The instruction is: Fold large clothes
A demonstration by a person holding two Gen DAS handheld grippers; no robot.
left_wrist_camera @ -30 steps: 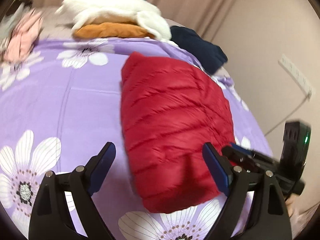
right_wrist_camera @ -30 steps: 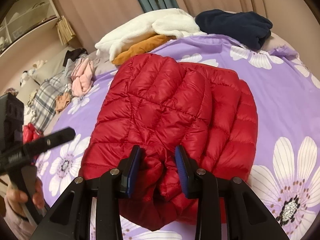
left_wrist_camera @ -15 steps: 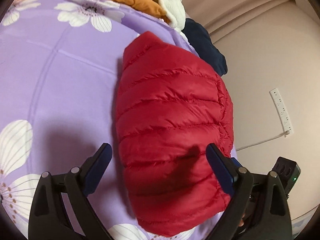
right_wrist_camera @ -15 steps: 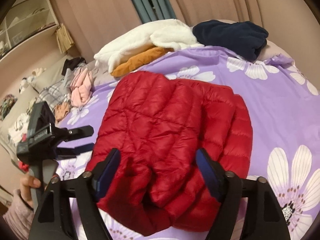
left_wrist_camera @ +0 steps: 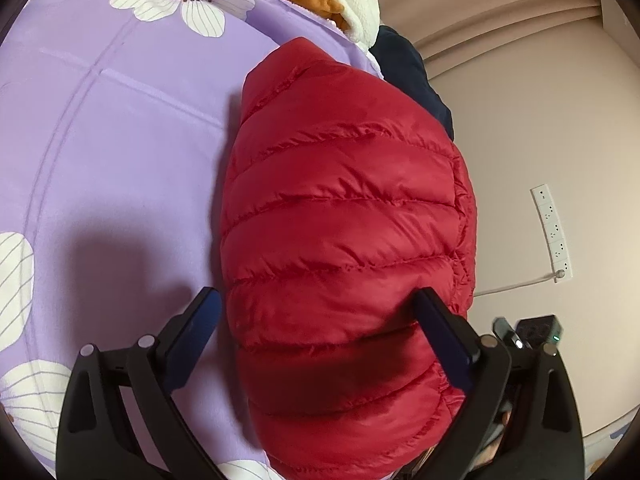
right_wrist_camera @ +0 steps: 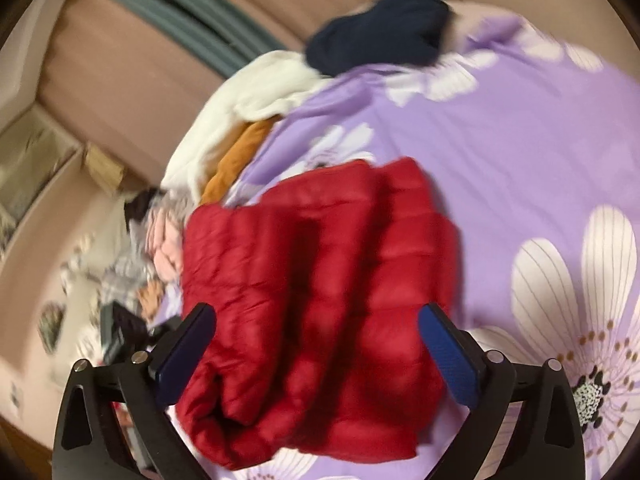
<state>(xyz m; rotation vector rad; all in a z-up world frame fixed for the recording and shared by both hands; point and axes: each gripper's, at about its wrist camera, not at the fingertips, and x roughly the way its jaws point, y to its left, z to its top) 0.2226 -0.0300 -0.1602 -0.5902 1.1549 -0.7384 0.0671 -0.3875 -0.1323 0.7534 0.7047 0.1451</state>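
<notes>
A red quilted puffer jacket (left_wrist_camera: 344, 248) lies folded into a thick bundle on the purple flowered bedsheet (left_wrist_camera: 112, 152). My left gripper (left_wrist_camera: 316, 316) hovers over its near end with jaws wide and still opening. One finger is beside the jacket's left edge, the other above its right side, and neither pad presses on it. In the blurred right wrist view the jacket (right_wrist_camera: 320, 292) sits between the fingers of my right gripper (right_wrist_camera: 316, 336). Those jaws are opening wide and do not press the fabric. The right gripper's body (left_wrist_camera: 536, 336) shows at the jacket's far side.
A white fleece (right_wrist_camera: 248, 96) over an orange garment (right_wrist_camera: 236, 160) is piled at the bed's far end, next to a navy garment (right_wrist_camera: 380, 28). Pink and checked clothes (right_wrist_camera: 160, 248) lie off to the left. A power strip (left_wrist_camera: 552, 232) hangs on the wall past the bed's right edge.
The right gripper let go of the jacket's folded edge, spread wide and rolled. The left gripper sank closer over the jacket and rolled, its jaws a little wider.
</notes>
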